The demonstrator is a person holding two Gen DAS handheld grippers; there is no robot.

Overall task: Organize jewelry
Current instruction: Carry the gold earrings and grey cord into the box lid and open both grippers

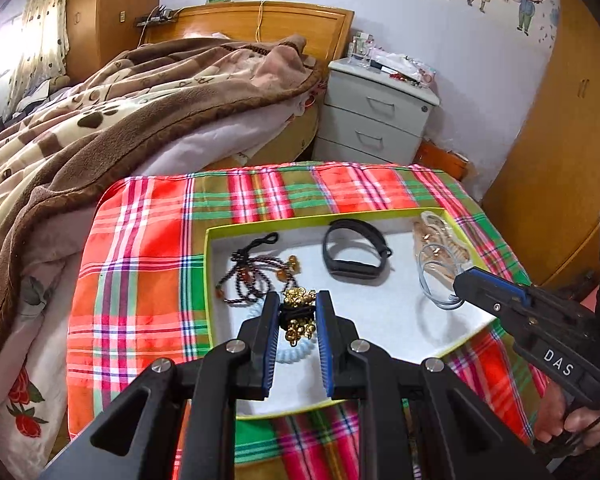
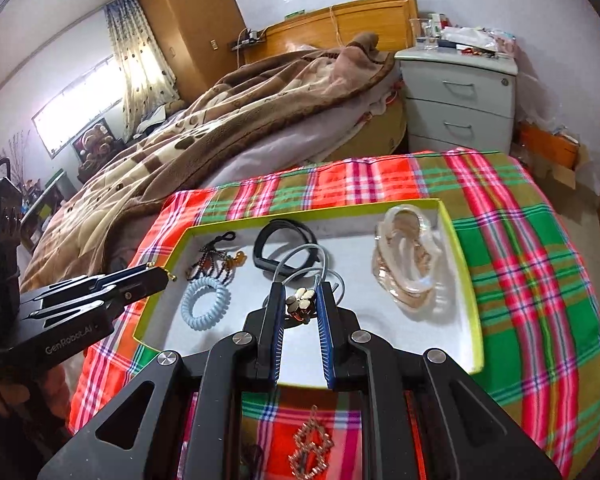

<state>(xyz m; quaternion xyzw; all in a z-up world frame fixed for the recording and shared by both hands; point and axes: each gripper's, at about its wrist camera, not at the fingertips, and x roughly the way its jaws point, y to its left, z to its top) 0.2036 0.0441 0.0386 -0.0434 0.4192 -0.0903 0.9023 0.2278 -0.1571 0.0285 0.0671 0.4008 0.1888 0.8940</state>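
The left gripper (image 1: 298,316) pinches a black band with small gold bells (image 1: 299,314) over the shallow white tray (image 2: 466,280) with its lime rim. The right gripper (image 2: 302,304) clamps a thin grey hoop with a gold flower (image 2: 300,300). A pale blue spiral coil (image 2: 205,305) lies inside.
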